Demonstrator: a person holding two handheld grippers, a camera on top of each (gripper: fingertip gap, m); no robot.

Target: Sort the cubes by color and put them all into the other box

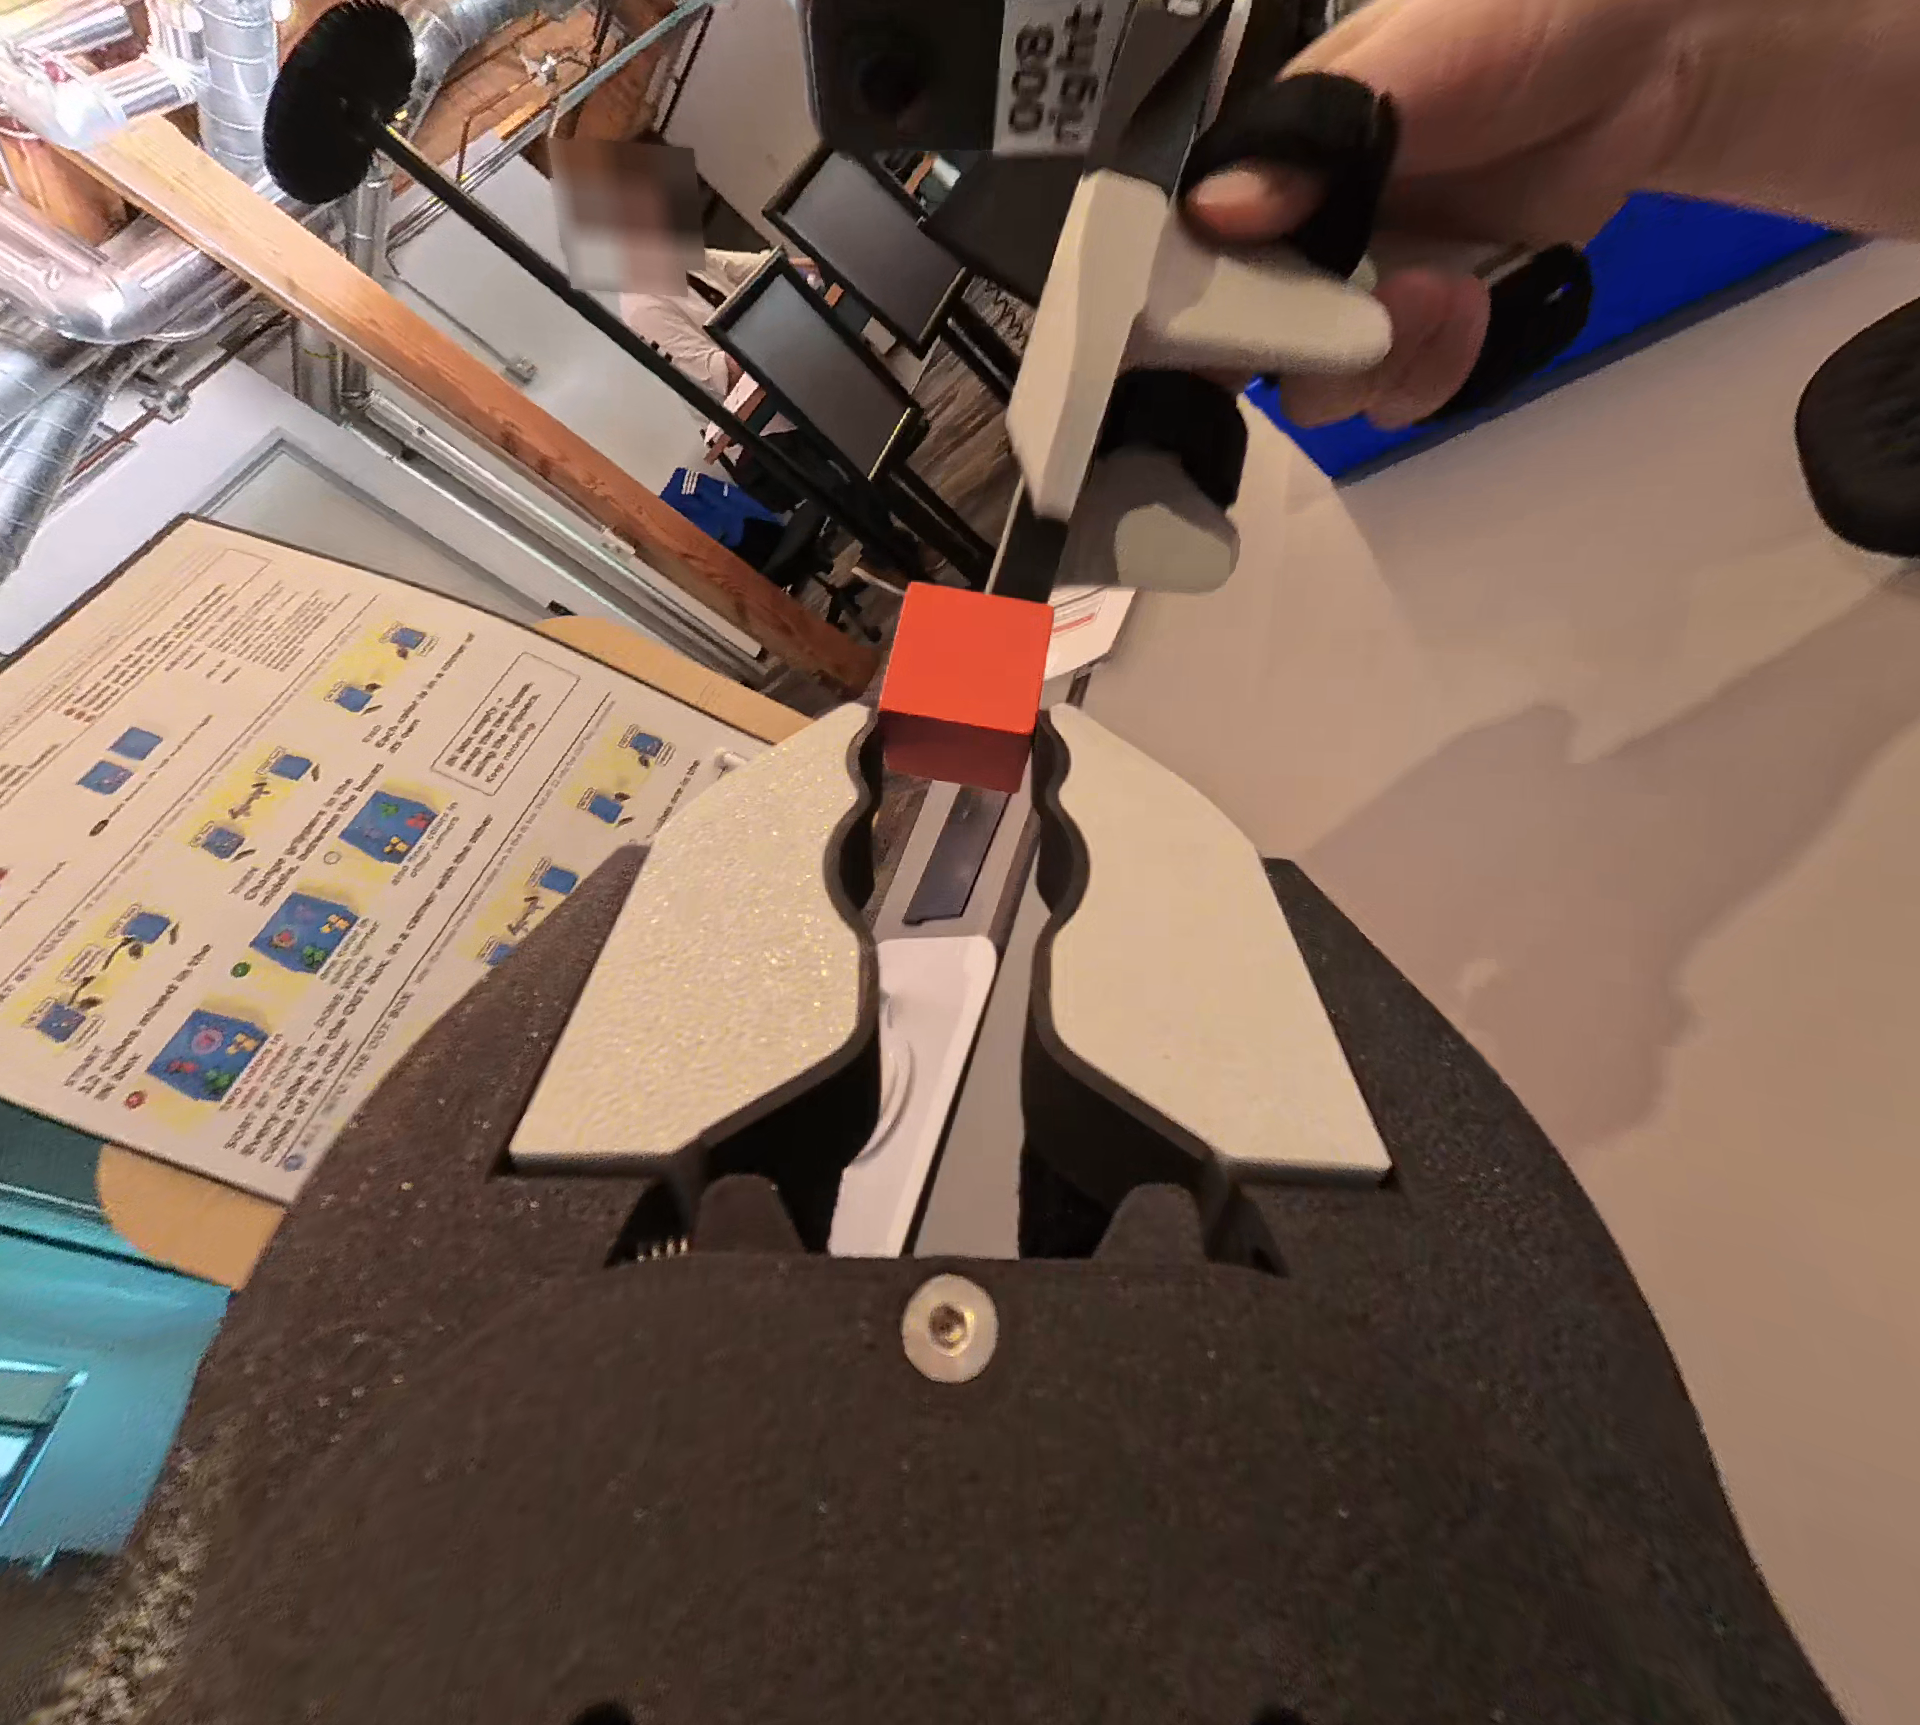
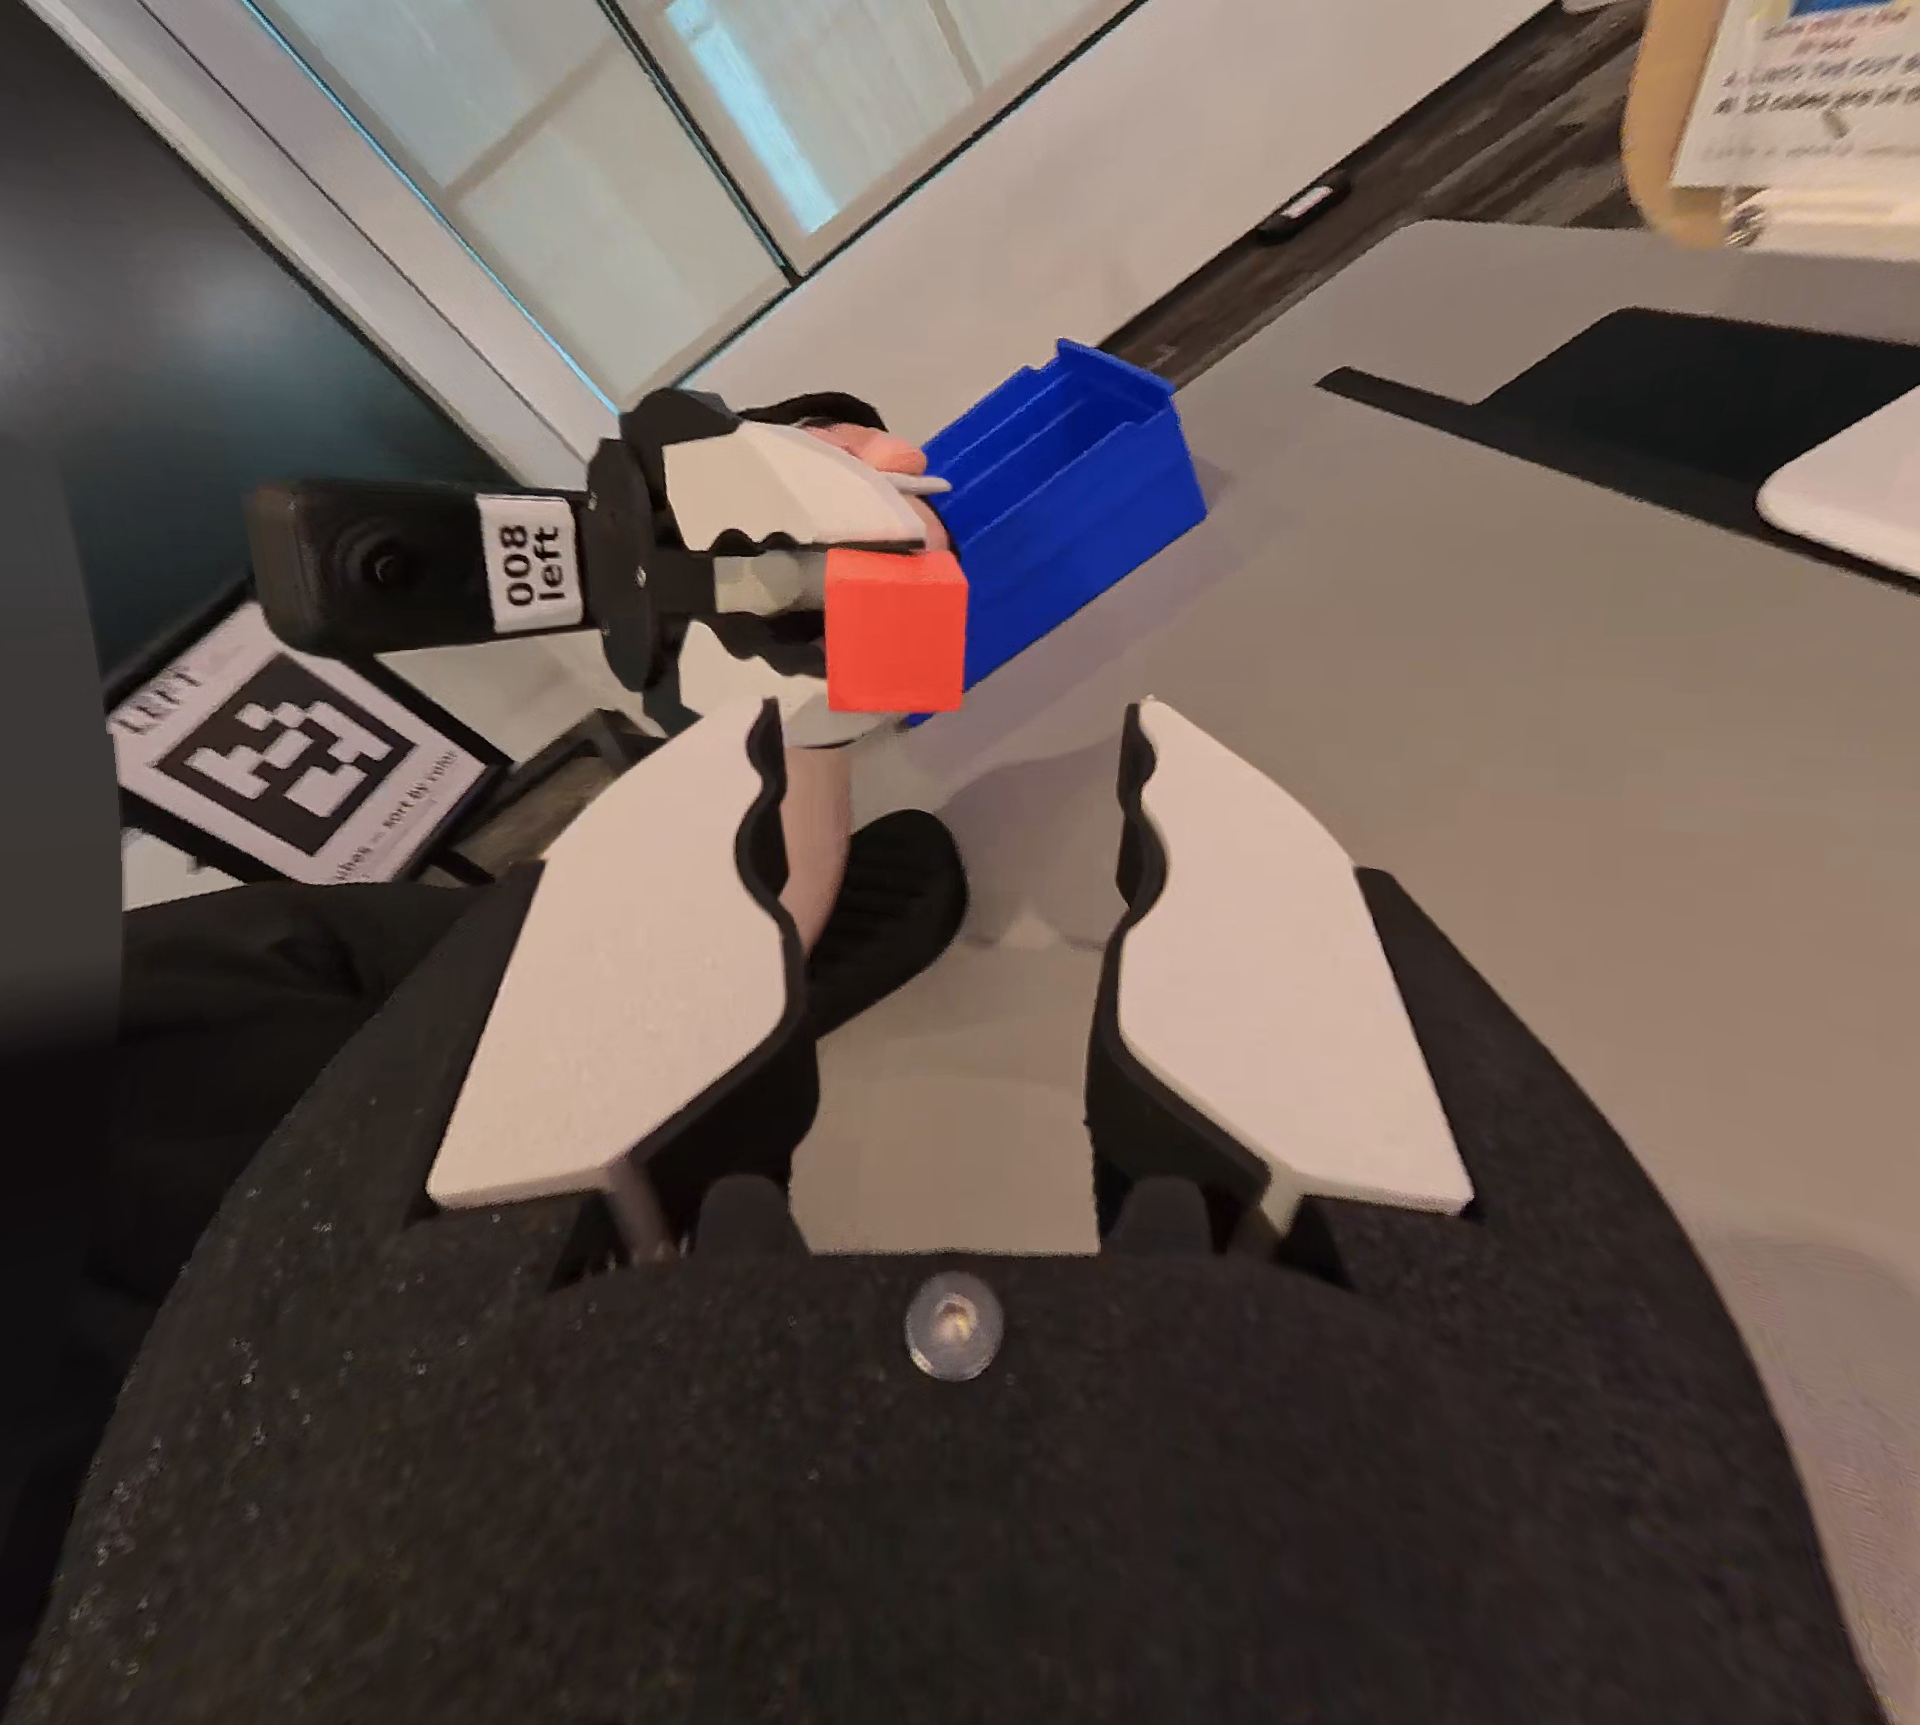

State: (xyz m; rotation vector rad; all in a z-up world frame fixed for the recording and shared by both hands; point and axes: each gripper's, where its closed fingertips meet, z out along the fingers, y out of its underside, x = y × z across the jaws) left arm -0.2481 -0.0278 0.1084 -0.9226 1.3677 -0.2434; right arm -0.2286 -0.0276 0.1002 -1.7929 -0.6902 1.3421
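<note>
1. Left gripper [image 1: 954, 745] is raised off the table, jaws pinched in on an orange cube [image 1: 961, 699] right at the tips.
2. Right gripper [image 2: 948, 745] is up too, jaws spread wide, nothing between them.
3. They're facing each other, tips near.
4. A bare hand [image 1: 1579, 148] grips the right one's handle.

An office-like workshop: exposed ducts [image 1: 468, 2], monitors [image 1: 831, 366], grey table [image 2: 1455, 636].

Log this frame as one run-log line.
left tool: shut on red cube | right tool: open, holding nothing | cube: held in the air, facing right tool | blue box: on grey table, behind cube
</note>
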